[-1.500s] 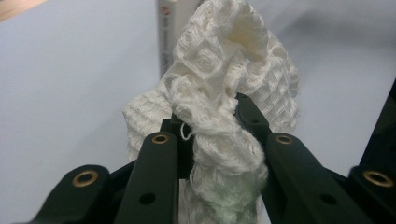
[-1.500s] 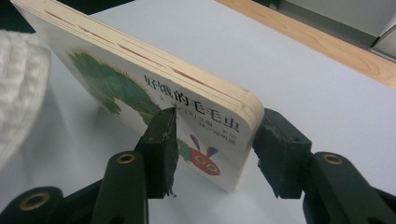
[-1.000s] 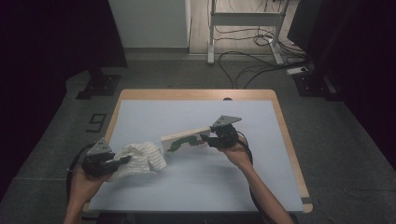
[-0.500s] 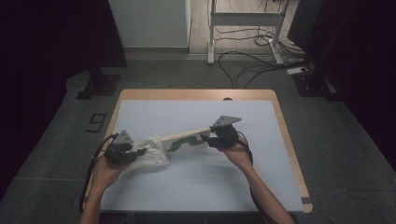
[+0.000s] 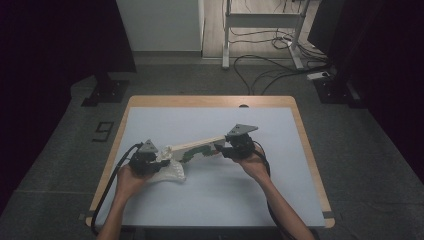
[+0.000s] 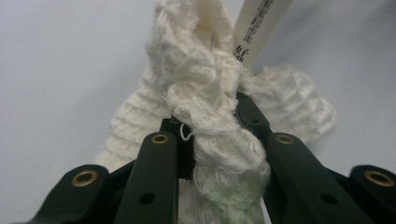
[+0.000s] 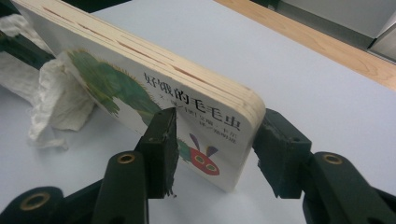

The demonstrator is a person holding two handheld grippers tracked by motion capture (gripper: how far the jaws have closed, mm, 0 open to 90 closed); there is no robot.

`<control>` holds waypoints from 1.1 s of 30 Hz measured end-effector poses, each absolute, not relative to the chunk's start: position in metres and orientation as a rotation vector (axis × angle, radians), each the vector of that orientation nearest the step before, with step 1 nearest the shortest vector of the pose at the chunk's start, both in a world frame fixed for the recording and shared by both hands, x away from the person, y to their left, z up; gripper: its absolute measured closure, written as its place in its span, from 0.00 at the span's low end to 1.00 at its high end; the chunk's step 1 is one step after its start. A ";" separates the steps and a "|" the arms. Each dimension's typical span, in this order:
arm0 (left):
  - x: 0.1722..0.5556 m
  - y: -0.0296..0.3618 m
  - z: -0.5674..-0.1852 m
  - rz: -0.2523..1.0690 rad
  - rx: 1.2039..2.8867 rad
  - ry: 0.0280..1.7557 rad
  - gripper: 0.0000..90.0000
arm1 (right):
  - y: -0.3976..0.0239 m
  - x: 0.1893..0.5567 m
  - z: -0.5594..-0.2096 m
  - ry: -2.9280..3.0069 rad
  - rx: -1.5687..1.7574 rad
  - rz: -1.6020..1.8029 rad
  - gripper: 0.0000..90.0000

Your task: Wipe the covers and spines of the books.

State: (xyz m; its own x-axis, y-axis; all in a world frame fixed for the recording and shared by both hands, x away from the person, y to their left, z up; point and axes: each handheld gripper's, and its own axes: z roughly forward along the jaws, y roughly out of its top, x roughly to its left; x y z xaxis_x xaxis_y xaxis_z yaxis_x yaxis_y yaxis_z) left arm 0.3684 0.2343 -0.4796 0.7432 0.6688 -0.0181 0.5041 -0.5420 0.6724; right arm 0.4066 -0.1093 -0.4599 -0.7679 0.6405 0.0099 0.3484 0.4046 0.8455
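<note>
Reading 好饿的毛毛虫 — board book (image 7: 187, 116) clamped by the right gripper (image 7: 215, 149).

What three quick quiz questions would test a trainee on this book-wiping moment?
1. True or false: the right gripper clamps the thick caterpillar-cover board book at a corner.
2. What do the left gripper fingers pinch? A) white knitted cloth B) pen C) sponge
3. Fill in: the cloth touches the book's ___ end, away from the right gripper.

Key: 1 true; 2 A; 3 far.
</note>
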 end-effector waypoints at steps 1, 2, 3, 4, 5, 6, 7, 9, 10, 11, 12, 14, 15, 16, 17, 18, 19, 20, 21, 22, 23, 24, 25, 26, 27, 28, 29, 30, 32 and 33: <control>0.369 0.234 -0.481 0.313 2.263 0.881 0.81 | -0.109 0.406 -0.460 2.349 0.860 1.299 0.55; 0.371 0.233 -0.484 0.305 2.260 0.887 0.81 | -0.109 0.407 -0.461 2.350 0.859 1.299 0.55; 0.371 0.233 -0.486 0.301 2.261 0.887 0.81 | -0.109 0.407 -0.461 2.348 0.858 1.299 0.55; 0.372 0.232 -0.488 0.298 2.259 0.894 0.81 | -0.109 0.407 -0.461 2.347 0.859 1.300 0.55; 0.373 0.232 -0.489 0.296 2.259 0.897 0.81 | -0.109 0.407 -0.461 2.347 0.860 1.295 0.55; 0.374 0.231 -0.491 0.293 2.257 0.900 0.81 | -0.108 0.407 -0.461 2.348 0.861 1.292 0.55; 0.374 0.231 -0.492 0.292 2.256 0.901 0.81 | -0.108 0.407 -0.461 2.348 0.852 1.289 0.55; 0.374 0.231 -0.493 0.290 2.250 0.901 0.81 | -0.108 0.407 -0.461 2.348 0.852 1.289 0.55; 0.374 0.231 -0.493 0.290 2.248 0.900 0.81 | -0.108 0.407 -0.461 2.346 0.853 1.289 0.55; 0.374 0.231 -0.492 0.287 2.245 0.897 0.81 | -0.108 0.407 -0.461 2.345 0.853 1.289 0.55; 0.374 0.232 -0.491 0.286 2.240 0.893 0.81 | -0.108 0.407 -0.461 2.344 0.856 1.288 0.55; 0.373 0.232 -0.489 0.290 2.233 0.885 0.81 | -0.107 0.407 -0.461 2.340 0.851 1.286 0.55; 0.373 0.232 -0.488 0.292 2.229 0.883 0.81 | -0.107 0.406 -0.461 2.340 0.854 1.286 0.55; 0.373 0.232 -0.486 0.296 2.225 0.880 0.81 | -0.107 0.406 -0.462 2.339 0.854 1.287 0.55; 0.372 0.233 -0.485 0.297 2.221 0.874 0.81 | -0.107 0.406 -0.462 2.338 0.854 1.289 0.55; 0.371 0.233 -0.483 0.300 2.209 0.874 0.81 | -0.107 0.406 -0.462 2.339 0.853 1.288 0.55; 0.371 0.233 -0.481 0.298 2.200 0.866 0.81 | -0.107 0.406 -0.461 2.342 0.851 1.287 0.55; 0.370 0.234 -0.478 0.299 2.188 0.860 0.81 | -0.107 0.406 -0.461 2.344 0.849 1.286 0.55; 0.369 0.234 -0.476 0.302 2.182 0.859 0.81 | -0.107 0.406 -0.461 2.345 0.847 1.286 0.55; 0.369 0.235 -0.474 0.304 2.178 0.849 0.81 | -0.107 0.406 -0.461 2.346 0.844 1.286 0.55; 0.368 0.235 -0.471 0.306 2.167 0.847 0.81 | -0.108 0.405 -0.461 2.345 0.844 1.287 0.55; 0.367 0.236 -0.469 0.304 2.158 0.844 0.81 | -0.108 0.405 -0.461 2.343 0.845 1.287 0.54; 0.366 0.237 -0.465 0.306 2.152 0.836 0.81 | -0.108 0.405 -0.461 2.344 0.844 1.288 0.54; 0.366 0.237 -0.463 0.308 2.153 0.832 0.81 | -0.108 0.405 -0.461 2.345 0.844 1.287 0.54; 0.365 0.237 -0.460 0.318 2.153 0.829 0.81 | -0.108 0.405 -0.461 2.345 0.843 1.287 0.54; 0.364 0.236 -0.457 0.326 2.156 0.822 0.81 | -0.108 0.405 -0.461 2.344 0.844 1.288 0.54; 0.363 0.235 -0.454 0.337 2.157 0.817 0.81 | -0.108 0.405 -0.461 2.345 0.846 1.288 0.54; 0.363 0.235 -0.450 0.347 2.161 0.811 0.81 | -0.108 0.405 -0.461 2.345 0.846 1.288 0.54; 0.362 0.234 -0.444 0.360 2.161 0.803 0.81 | -0.108 0.405 -0.461 2.345 0.846 1.289 0.54; 0.361 0.233 -0.440 0.369 2.162 0.797 0.81 | -0.108 0.405 -0.461 2.345 0.847 1.290 0.54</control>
